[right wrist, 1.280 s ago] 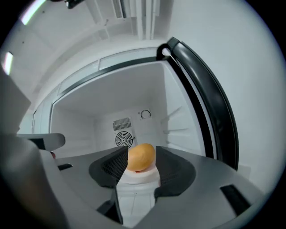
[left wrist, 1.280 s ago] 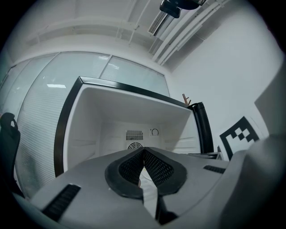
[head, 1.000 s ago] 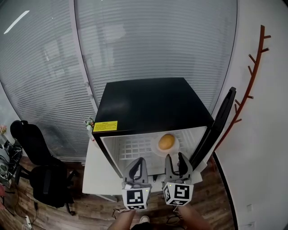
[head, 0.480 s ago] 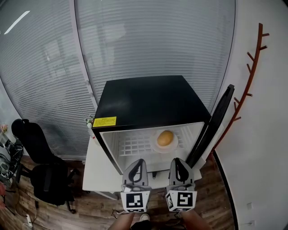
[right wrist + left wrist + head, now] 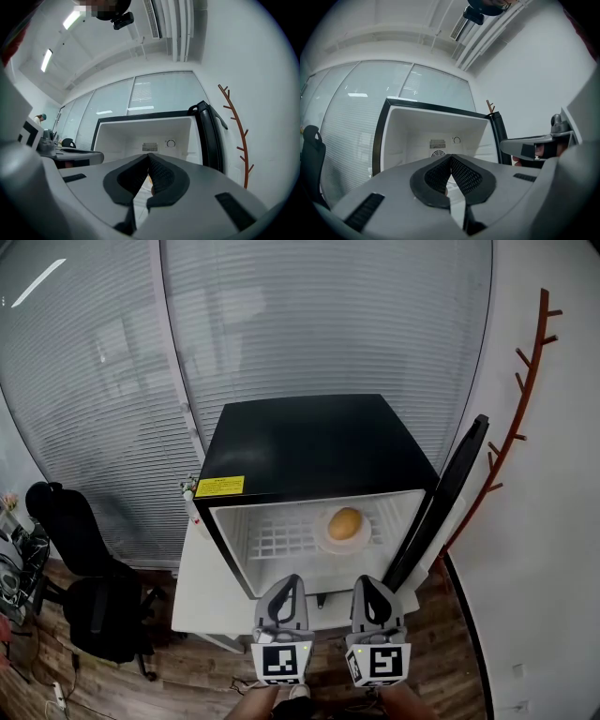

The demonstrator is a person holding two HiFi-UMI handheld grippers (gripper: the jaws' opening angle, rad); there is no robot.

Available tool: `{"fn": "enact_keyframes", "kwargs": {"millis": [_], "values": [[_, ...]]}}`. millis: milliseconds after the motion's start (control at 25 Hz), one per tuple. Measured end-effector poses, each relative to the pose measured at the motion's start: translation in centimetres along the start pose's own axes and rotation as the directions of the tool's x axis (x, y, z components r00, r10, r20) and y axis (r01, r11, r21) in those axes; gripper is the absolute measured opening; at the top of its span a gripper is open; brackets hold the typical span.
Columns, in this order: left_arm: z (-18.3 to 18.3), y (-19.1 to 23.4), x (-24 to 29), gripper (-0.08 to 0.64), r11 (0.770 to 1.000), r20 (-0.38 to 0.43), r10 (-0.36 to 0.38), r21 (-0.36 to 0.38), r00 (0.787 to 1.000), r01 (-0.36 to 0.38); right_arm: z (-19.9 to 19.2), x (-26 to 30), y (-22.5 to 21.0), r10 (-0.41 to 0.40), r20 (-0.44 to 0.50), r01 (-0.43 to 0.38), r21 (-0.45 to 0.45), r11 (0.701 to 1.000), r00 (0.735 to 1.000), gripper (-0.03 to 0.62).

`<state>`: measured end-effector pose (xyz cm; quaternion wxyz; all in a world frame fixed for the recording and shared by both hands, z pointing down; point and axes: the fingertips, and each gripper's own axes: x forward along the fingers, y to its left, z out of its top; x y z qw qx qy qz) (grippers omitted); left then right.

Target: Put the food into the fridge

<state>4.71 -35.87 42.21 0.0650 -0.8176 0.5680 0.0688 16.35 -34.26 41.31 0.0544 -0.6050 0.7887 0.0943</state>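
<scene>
Head view is showing the orange food point(image 5: 346, 523) inside the fridge point(image 5: 319, 442) at centre frame, probably light, smooth and roll-prone, best pinched across its middle, while the left gripper point(image 5: 290, 581) and right gripper point(image 5: 367, 583) are hanging below, fingers closed, empty.

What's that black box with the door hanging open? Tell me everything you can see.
A small fridge, glossy black on top, white inside. Its door stands wide open at the right. A yellow label sits at the top's front left corner. Inside, a white wire shelf carries a plate with a round yellow-orange food. A vent and a dial show on the back wall. It stands on a white table.
</scene>
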Motion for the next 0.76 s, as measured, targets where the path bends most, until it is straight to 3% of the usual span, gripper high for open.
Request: {"fn": "enact_keyframes", "kwargs": {"millis": [760], "values": [[-0.26, 0.01, -0.58, 0.026, 1.000, -0.020, 0.019, 0.018, 1.000, -0.018, 0.08, 0.27, 0.39, 0.039, -0.010, -0.039, -0.016, 0.999, 0.999, 0.026]]}}
